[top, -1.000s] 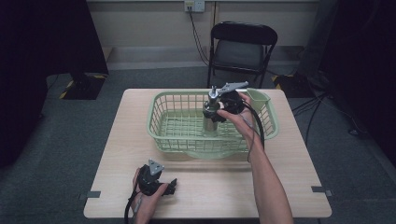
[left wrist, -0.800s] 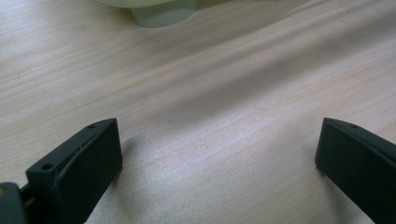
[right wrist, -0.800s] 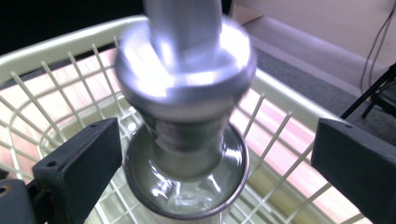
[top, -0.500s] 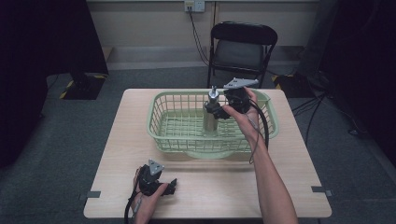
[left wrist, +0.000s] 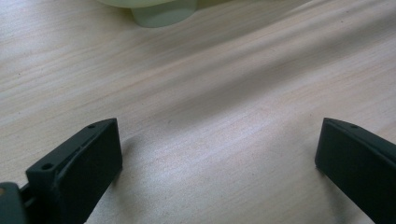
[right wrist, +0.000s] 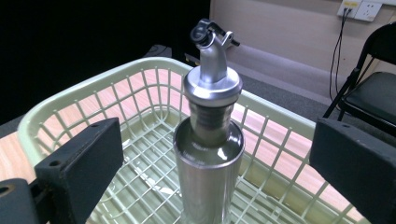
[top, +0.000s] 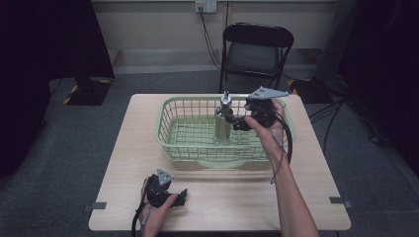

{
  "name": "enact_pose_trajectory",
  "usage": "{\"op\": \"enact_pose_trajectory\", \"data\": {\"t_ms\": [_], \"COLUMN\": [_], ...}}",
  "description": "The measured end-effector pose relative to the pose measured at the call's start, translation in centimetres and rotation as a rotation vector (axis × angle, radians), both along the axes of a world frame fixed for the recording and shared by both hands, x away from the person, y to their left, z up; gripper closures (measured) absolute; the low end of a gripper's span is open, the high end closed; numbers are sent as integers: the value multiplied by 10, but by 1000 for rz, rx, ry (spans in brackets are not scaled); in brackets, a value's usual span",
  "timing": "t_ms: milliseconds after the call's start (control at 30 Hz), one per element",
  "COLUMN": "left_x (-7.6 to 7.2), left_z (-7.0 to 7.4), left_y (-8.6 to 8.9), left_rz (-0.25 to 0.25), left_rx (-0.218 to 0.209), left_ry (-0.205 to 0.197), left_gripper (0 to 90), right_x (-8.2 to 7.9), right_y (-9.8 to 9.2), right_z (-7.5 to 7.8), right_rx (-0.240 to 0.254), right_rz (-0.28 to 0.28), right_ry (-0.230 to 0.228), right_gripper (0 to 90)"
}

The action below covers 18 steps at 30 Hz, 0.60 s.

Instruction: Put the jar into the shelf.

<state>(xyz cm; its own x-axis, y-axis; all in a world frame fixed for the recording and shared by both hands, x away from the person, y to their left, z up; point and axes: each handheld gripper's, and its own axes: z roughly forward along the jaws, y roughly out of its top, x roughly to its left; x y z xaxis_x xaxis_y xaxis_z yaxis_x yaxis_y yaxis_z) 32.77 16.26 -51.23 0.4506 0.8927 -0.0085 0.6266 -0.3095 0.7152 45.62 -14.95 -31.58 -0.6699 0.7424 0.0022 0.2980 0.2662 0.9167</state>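
Steel oil bottle [right wrist: 208, 140] is standing upright inside the green basket [top: 170, 121], sitting between the released right tongs [right wrist: 212, 154]; left tongs [left wrist: 217, 158] are resting released on the worktop [top: 237, 190], near the basket.

I see the table [top: 316, 197] across the lower middle of the high view, with the basket [top: 170, 131] on its upper half, centre frame. The bottle [top: 223, 123] stands upright inside the basket, right of its middle. My right gripper [top: 237, 120] sits just right of the bottle, above the basket's right end. My left gripper [top: 182, 196] lies on the table at lower left, below the basket. The chair [top: 257, 49] stands behind the table, at upper centre.
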Motion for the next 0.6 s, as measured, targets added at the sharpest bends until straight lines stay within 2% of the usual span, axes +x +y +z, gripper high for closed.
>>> {"op": "enact_pose_trajectory", "data": {"t_ms": [333,600], "left_x": [0,0], "left_z": [0,0], "left_y": [0,0], "left_rz": [0,0], "left_rx": [0,0], "left_ry": [0,0], "left_gripper": [3,3], "right_x": [-32,-58], "right_y": [-20,-24], "right_z": [-5,-15], "right_rx": [44,45], "right_rz": [-50,-74], "right_ry": [9,-2], "right_gripper": [19,12]}}
